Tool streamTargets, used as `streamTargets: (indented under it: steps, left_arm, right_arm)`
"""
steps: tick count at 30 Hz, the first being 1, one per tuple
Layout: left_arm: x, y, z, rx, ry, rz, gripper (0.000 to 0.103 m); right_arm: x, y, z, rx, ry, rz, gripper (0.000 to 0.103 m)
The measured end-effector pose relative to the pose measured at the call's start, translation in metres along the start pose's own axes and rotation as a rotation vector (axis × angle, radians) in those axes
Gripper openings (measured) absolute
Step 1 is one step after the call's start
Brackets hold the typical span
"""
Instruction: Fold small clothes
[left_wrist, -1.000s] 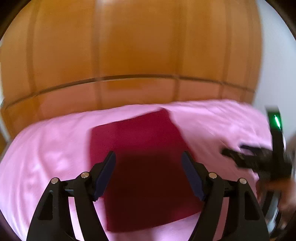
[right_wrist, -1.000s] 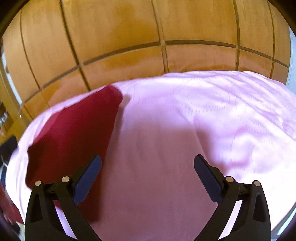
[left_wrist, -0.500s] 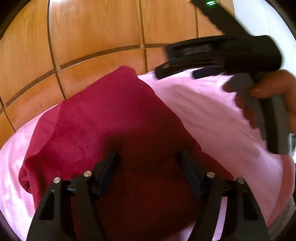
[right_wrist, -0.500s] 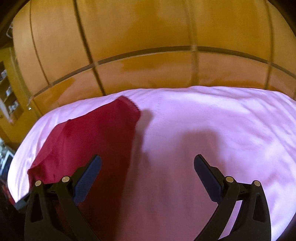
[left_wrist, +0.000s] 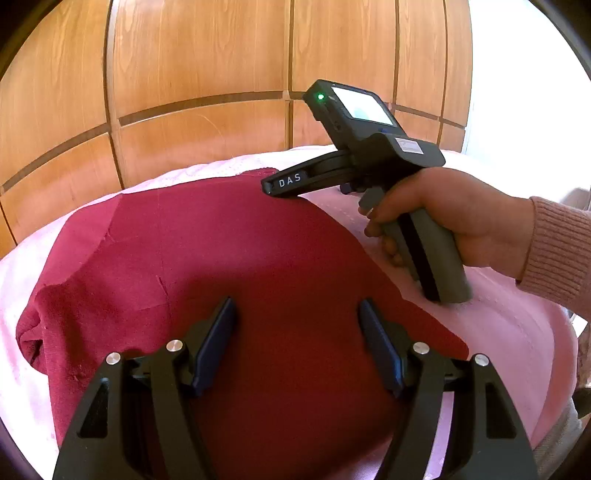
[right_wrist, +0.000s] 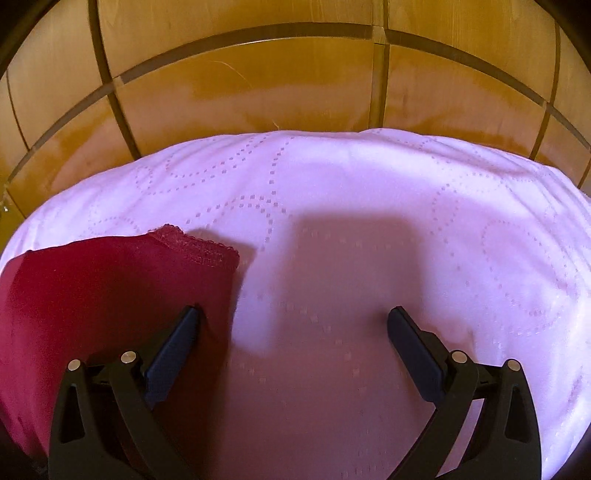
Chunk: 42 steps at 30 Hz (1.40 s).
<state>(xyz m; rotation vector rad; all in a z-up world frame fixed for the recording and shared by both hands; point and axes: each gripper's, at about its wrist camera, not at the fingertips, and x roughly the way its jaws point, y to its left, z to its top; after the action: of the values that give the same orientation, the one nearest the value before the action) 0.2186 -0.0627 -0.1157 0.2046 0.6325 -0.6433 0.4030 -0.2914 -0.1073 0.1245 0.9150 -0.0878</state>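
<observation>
A dark red knitted garment (left_wrist: 229, 266) lies flat on the pink bedspread (left_wrist: 517, 332). My left gripper (left_wrist: 297, 332) is open and hovers low over the garment's near part. My right gripper (right_wrist: 291, 332) is open and empty; its left finger is over the garment's right edge (right_wrist: 110, 288), its right finger over the bare bedspread (right_wrist: 369, 221). A scalloped hem corner (right_wrist: 195, 243) shows at the garment's far end. In the left wrist view the right gripper's body (left_wrist: 369, 158) reaches to the garment's far right corner, held by a hand in a pink sleeve.
A wooden panelled wall (left_wrist: 203, 74) stands right behind the bed (right_wrist: 295, 74). The bedspread stretches to the right of the garment. A white wall strip (left_wrist: 524, 92) shows at the far right.
Both grippers have dropped lower and closer to the garment. The right gripper has come down at the garment's far right corner. Both stay open.
</observation>
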Motion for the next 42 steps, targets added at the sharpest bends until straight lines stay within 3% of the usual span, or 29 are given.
streamTargets:
  steps: [6, 10, 18, 22, 25, 27, 35, 38, 42]
  left_arm:
    - [-0.019, -0.007, 0.004, -0.007, 0.005, -0.013, 0.076]
    - [-0.040, 0.011, 0.012, -0.106, -0.025, -0.029, 0.079]
    - [-0.053, 0.072, 0.031, -0.308, -0.053, 0.049, 0.079]
    - [-0.036, 0.094, 0.033, -0.313, 0.006, 0.166, 0.078]
    - [-0.008, 0.115, 0.023, -0.336, 0.114, 0.232, 0.066]
    - [0.002, 0.127, 0.012, -0.357, 0.148, 0.245, 0.064]
    - [0.001, 0.141, 0.004, -0.405, 0.135, 0.191, 0.066]
    - [-0.015, 0.145, -0.001, -0.468, 0.106, 0.150, 0.084]
    - [-0.029, 0.165, -0.026, -0.645, 0.098, 0.027, 0.087]
  right_arm:
    - [-0.032, -0.010, -0.008, 0.060, -0.017, 0.053, 0.099]
    - [-0.057, -0.006, -0.019, 0.061, -0.045, 0.073, 0.099]
    - [-0.095, 0.009, -0.039, 0.032, -0.076, 0.088, 0.099]
    - [-0.103, 0.022, -0.047, 0.016, -0.074, 0.100, 0.099]
    - [-0.100, 0.029, -0.055, 0.007, -0.065, 0.103, 0.099]
    - [-0.094, 0.032, -0.060, 0.005, -0.060, 0.111, 0.099]
    - [-0.077, 0.029, -0.070, 0.067, -0.028, 0.160, 0.099]
    - [-0.086, 0.021, -0.073, 0.111, -0.028, 0.194, 0.099]
    - [-0.097, 0.014, -0.083, 0.146, -0.045, 0.248, 0.099]
